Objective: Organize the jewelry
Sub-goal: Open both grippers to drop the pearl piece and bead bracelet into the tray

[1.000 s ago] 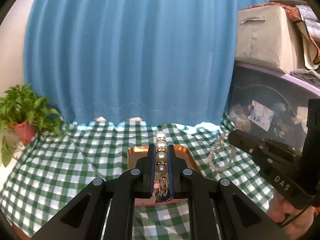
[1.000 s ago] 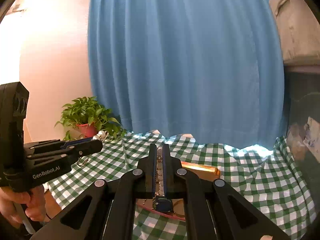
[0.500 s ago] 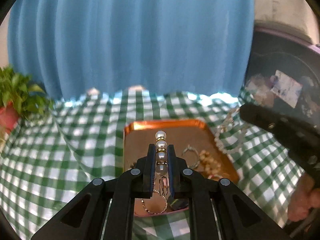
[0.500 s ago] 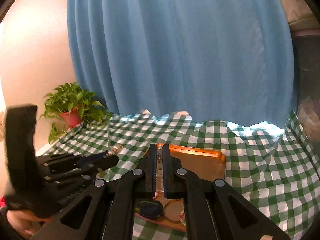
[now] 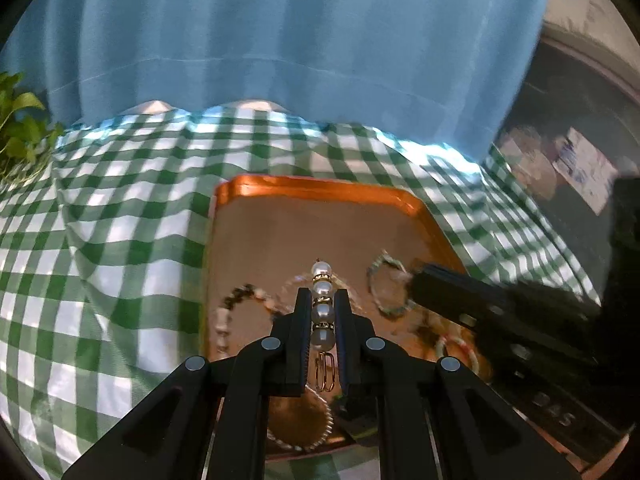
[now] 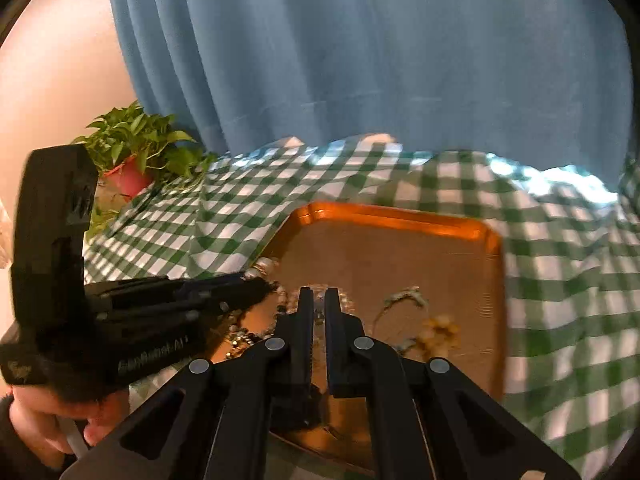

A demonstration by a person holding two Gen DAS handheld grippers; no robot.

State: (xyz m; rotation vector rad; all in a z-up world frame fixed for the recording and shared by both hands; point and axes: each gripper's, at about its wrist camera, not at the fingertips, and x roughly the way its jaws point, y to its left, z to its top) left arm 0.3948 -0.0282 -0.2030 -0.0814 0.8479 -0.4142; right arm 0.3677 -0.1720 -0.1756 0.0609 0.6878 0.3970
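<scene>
While clamped in left gripper [image 5: 322,322] jaws, pearl clip [image 5: 322,308] lies lengthwise along fingers, above orange tray [image 5: 320,190]; right gripper [image 6: 318,320] jaws clenched, nothing discernible between.

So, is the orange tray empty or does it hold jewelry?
Not empty: the orange tray holds several bracelets, mostly at its near end.
</scene>
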